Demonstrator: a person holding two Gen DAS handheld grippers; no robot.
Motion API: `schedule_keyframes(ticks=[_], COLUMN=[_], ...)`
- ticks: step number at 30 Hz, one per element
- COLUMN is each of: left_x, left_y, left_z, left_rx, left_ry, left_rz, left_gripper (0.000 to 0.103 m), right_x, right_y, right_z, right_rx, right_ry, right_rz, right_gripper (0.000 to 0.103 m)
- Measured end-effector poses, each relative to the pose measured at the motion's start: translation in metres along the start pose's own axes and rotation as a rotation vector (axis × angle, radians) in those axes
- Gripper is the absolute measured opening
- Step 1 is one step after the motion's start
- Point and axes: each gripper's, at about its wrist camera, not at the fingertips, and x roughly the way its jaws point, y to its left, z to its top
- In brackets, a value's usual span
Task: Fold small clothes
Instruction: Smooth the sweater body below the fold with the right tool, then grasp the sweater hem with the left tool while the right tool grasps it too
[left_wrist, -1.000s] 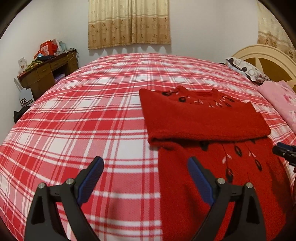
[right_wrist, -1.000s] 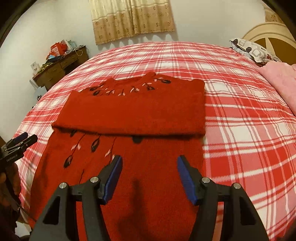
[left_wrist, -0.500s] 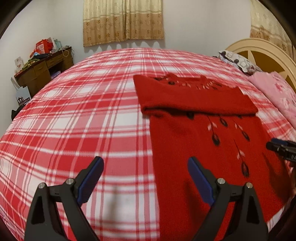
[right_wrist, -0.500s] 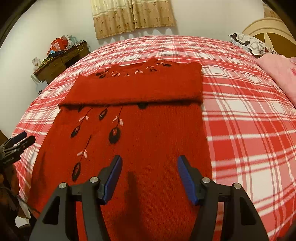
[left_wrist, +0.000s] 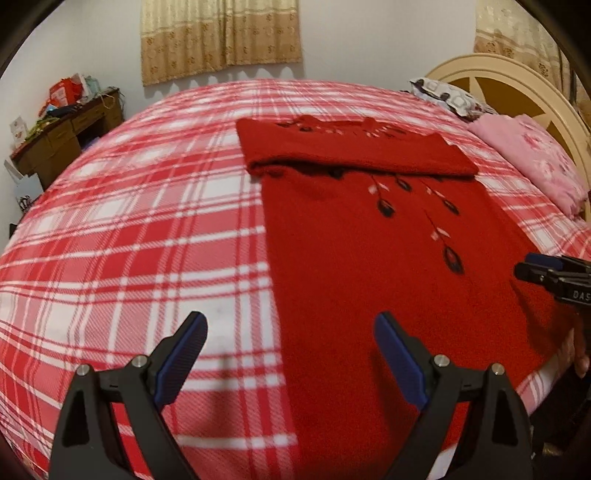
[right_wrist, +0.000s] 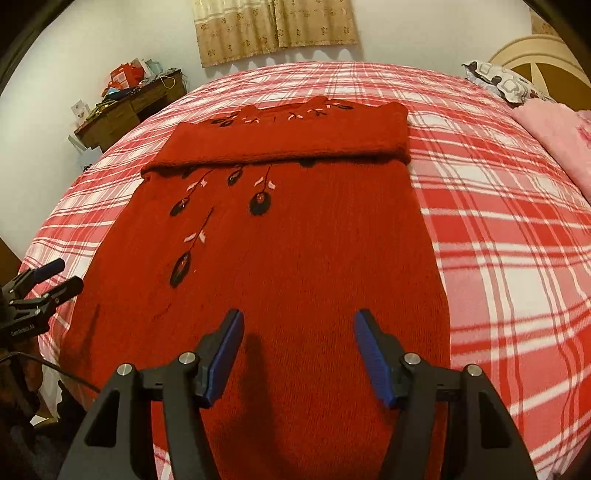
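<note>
Lying lengthwise, red sweater (right_wrist: 295, 258) collar pointing away.

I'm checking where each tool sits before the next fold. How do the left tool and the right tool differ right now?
The left tool straddles the red sweater's left edge, one finger over the plaid bedspread, while the right tool has both fingers over the sweater. The left tool's jaws stand wider apart than the right tool's. Both are open, hold nothing, and sit near the sweater's unfolded lower end.
</note>
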Motion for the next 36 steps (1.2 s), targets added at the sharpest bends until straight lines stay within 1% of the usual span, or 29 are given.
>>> schedule_keyframes(ticks=[6,10,12,14,17,19,21,22,23,24,26,28,31,32,33,35,36], left_x=[-0.005,-0.008,-0.009,-0.012,-0.015,-0.017,-0.017,-0.017,-0.016,-0.015,-0.011,-0.011,-0.011,-0.013,-0.014,-0.013,-0.012], left_y=[-0.002,0.001,0.001,0.002,0.003,0.004,0.003,0.003,0.002,0.002,0.001,0.001,0.005,0.007,0.009,0.01,0.009], left_z=[-0.009,-0.02,-0.025,-0.03,-0.035,-0.037,-0.04,-0.042,-0.045,-0.046,-0.05,-0.052,-0.053,-0.054,-0.054,-0.056,-0.056], left_rx=[0.0,-0.016,-0.012,-0.015,-0.018,-0.022,-0.027,-0.035,-0.045,-0.051,-0.066,-0.078,-0.097,-0.105,-0.109,-0.109,-0.102], left_ry=[0.016,0.057,0.074,0.086,0.09,0.094,0.111,0.12,0.137,0.15,0.179,0.189,0.199,0.198,0.195,0.202,0.202], left_rz=[-0.016,-0.054,-0.06,-0.065,-0.069,-0.078,-0.103,-0.118,-0.142,-0.158,-0.193,-0.195,-0.165,-0.143,-0.142,-0.164,-0.161], left_gripper=[0.094,0.094,0.091,0.091,0.091,0.088,0.079,0.078,0.073,0.066,0.057,0.057,0.058,0.058,0.058,0.057,0.057], right_x=[-0.004,-0.008,-0.01,-0.01,-0.01,-0.01,-0.009,-0.01,-0.01,-0.01,-0.01,-0.01,-0.01,-0.01,-0.01,-0.01,-0.01], right_y=[-0.001,0.002,0.004,0.006,0.009,0.011,0.012,0.012,0.012,0.012,0.012,0.012,0.012,0.012,0.012,0.012,0.012], right_z=[-0.011,-0.02,-0.024,-0.028,-0.031,-0.032,-0.033,-0.033,-0.033,-0.033,-0.033,-0.034,-0.034,-0.034,-0.034,-0.034,-0.034], right_rx=[0.014,0.001,-0.01,-0.018,-0.019,-0.024,-0.03,-0.029,-0.027,-0.026,-0.023,-0.023,-0.023,-0.023,-0.022,-0.019,-0.018], right_ry=[0.008,0.004,0.005,0.001,-0.009,-0.011,-0.01,-0.011,-0.011,-0.012,-0.014,-0.015,-0.016,-0.016,-0.017,-0.018,-0.019], right_rz=[-0.009,-0.023,-0.029,-0.035,-0.038,-0.043,-0.042,-0.042,-0.039,-0.039,-0.038,-0.037,-0.036,-0.037,-0.037,-0.036,-0.036], right_gripper=[0.064,0.064,0.064,0.068,0.07,0.071,0.071,0.071,0.071,0.071,0.071,0.071,0.071,0.071,0.071,0.071,0.071])
